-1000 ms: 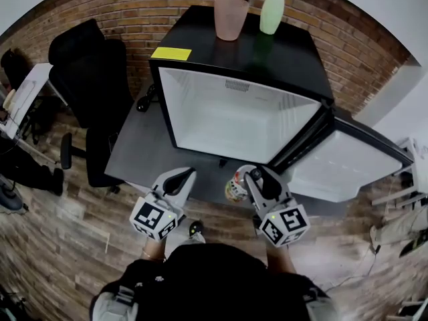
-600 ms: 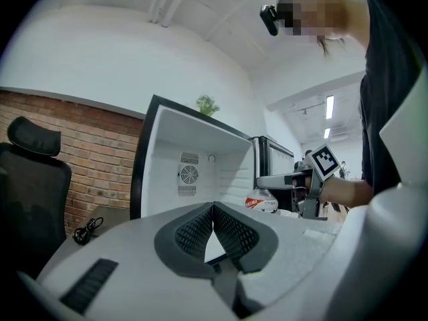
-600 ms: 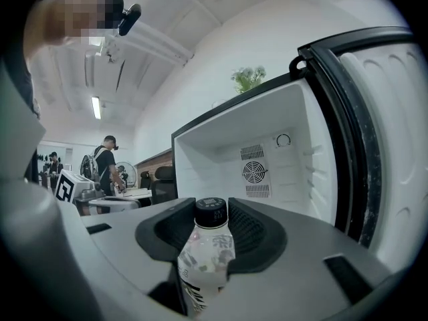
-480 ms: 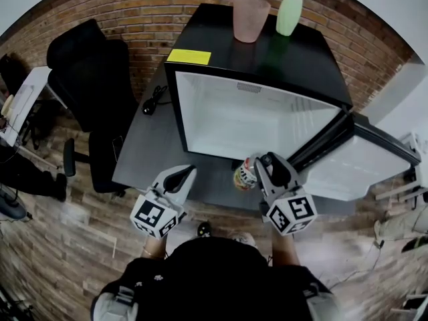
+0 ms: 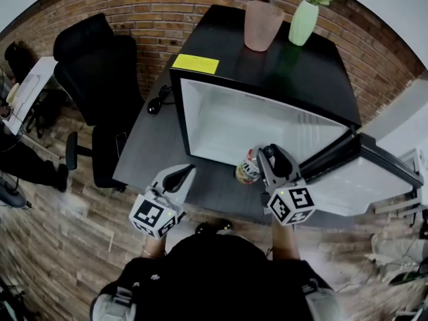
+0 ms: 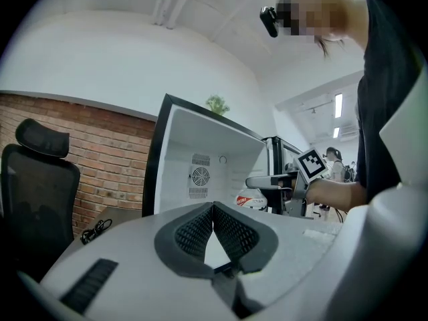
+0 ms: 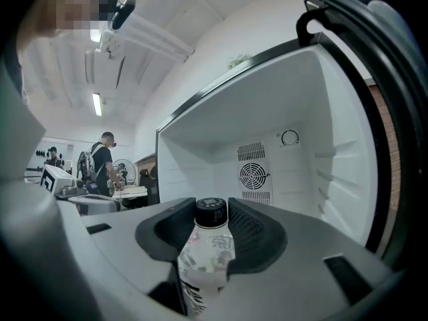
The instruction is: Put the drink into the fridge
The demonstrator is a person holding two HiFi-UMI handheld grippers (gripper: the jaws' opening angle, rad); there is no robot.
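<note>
Brick-walled room, fridge (image 5: 227, 122) open mid-frame: my right hand-held gripper (image 5: 263, 158) clamps the bottle (image 5: 247, 172) at the doorway, not yet inside; left hand-held gripper (image 5: 184, 172) is closed, empty.

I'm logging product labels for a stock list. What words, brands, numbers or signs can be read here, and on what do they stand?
No text here reads clearly.
Drink bottle label: dark print, too blurred to read.
Bottle cap: print too small to read.
Yellow note on top of the fridge: no legible writing.
Marker cubes: square code patterns only, no words.
</note>
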